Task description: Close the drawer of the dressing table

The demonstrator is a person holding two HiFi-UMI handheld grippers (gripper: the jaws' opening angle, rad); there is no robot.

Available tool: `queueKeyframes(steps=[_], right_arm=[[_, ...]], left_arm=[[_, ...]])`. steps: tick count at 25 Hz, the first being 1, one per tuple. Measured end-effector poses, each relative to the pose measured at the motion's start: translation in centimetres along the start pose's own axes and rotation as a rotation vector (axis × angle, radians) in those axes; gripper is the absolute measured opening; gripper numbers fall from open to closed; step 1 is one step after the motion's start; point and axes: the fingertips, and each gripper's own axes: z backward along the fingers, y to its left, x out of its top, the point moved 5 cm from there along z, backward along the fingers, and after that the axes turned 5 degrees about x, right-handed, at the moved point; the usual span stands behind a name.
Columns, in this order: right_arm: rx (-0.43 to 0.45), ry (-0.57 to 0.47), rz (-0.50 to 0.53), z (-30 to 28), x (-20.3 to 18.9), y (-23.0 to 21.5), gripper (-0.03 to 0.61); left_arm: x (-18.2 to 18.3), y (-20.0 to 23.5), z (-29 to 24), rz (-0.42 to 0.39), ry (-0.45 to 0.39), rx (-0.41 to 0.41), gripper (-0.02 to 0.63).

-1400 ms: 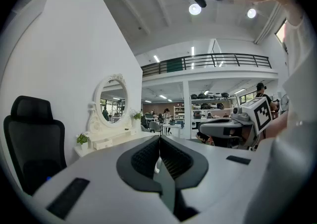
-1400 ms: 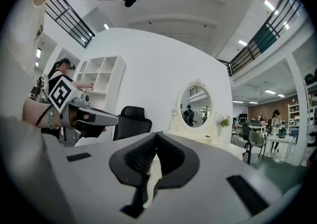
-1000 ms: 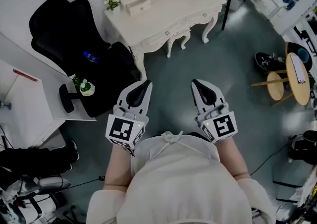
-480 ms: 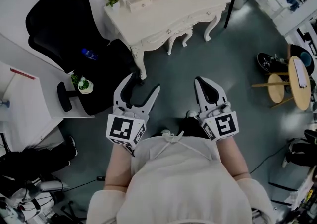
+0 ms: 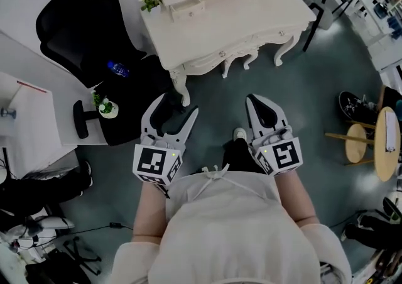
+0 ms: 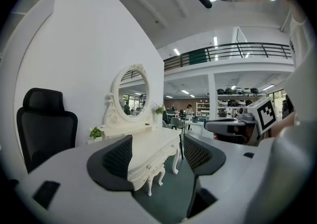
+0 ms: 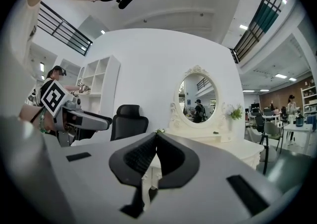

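The white dressing table stands ahead of me against the wall, with an oval mirror on top. On its upper tier a small drawer appears to jut out toward me. My left gripper is open with nothing between its jaws, and hangs over the floor short of the table's left leg. Through its jaws the left gripper view shows the table. My right gripper is shut and empty, level with the left one and also short of the table. In the right gripper view the closed tips cover part of the table.
A black office chair with a blue bottle on its seat stands left of the table. A white desk holds a small potted plant. A round wooden table is at the right.
The left gripper's jaws have gone from shut to open. Both grippers have moved forward, and the dressing table now looks nearer and lies further right in the head view.
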Motion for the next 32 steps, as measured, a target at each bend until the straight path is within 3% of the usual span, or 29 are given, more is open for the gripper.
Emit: queueKeyframes(steps=[8, 14, 23, 27, 32], right_arm=[[0.151, 0.037, 0.013, -6.5, 0.4, -12.7, 0.006], [0.256, 0.042, 0.051, -10.9, 0.5, -19.5, 0.006], [0.325, 0.09, 0.019, -17.7, -1.3, -25.5, 0.006], [0.338, 0.113, 0.003, -21.3, -2.5, -27.4, 0.006], [0.387, 0.135, 0.008, -27.5, -3.6, -29.3, 0.006]], left_arm=[[2.1, -1.0, -11.1, 0.04, 0.002, 0.168, 0.325], [2.9, -1.2, -17.8, 0.09, -0.03, 0.275, 0.325], [1.5, 1.1, -25.1, 0.134, 0.021, 0.368, 0.325], [0.0, 3.4, -28.4, 0.184, 0.027, 0.396, 0.325], [-1.3, 7.5, -32.8, 0.185, 0.044, 0.448, 0.325]])
